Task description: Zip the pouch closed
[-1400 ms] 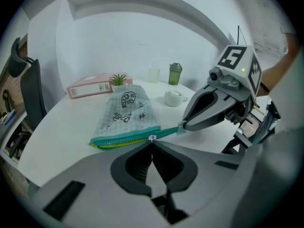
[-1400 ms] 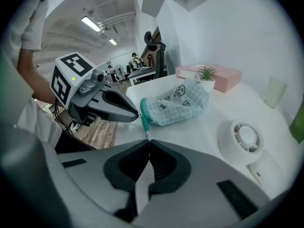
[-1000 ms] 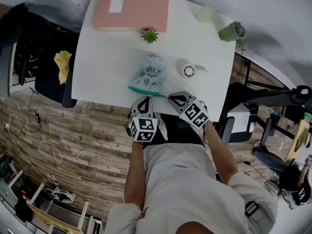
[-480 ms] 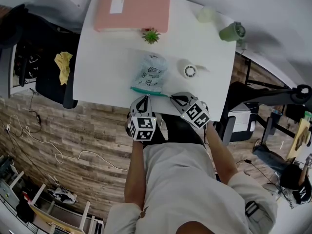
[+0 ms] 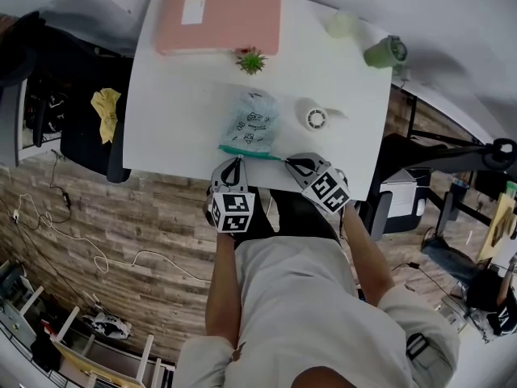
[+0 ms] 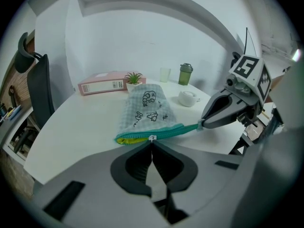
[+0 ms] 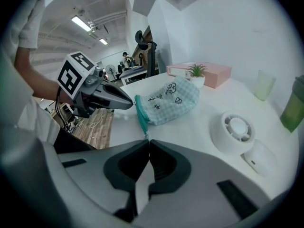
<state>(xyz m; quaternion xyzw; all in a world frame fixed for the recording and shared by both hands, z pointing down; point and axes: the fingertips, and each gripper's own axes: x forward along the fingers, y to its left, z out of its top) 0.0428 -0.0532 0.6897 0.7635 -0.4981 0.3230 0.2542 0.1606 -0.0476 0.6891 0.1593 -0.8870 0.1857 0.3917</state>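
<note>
pouch (image 5: 250, 124) by the near edge of the desk (image 5: 178, 95), checked cloth with small drawings, teal zip band (image 6: 166, 132) along its near side. left claw (image 5: 235, 160) pinched shut on the zip pull (image 6: 152, 137), yellow lining showing left of it. right claw (image 5: 285, 162) closed tight on the right tail of the zip band, drawn out straight. farther in, toward the right edge, white round gadget (image 5: 313, 117). at the far edge, small plant (image 5: 251, 59) just before pink binder (image 5: 218, 13); near the far right corner, pale cup (image 5: 341, 24), green bottle (image 5: 384, 52).
</note>
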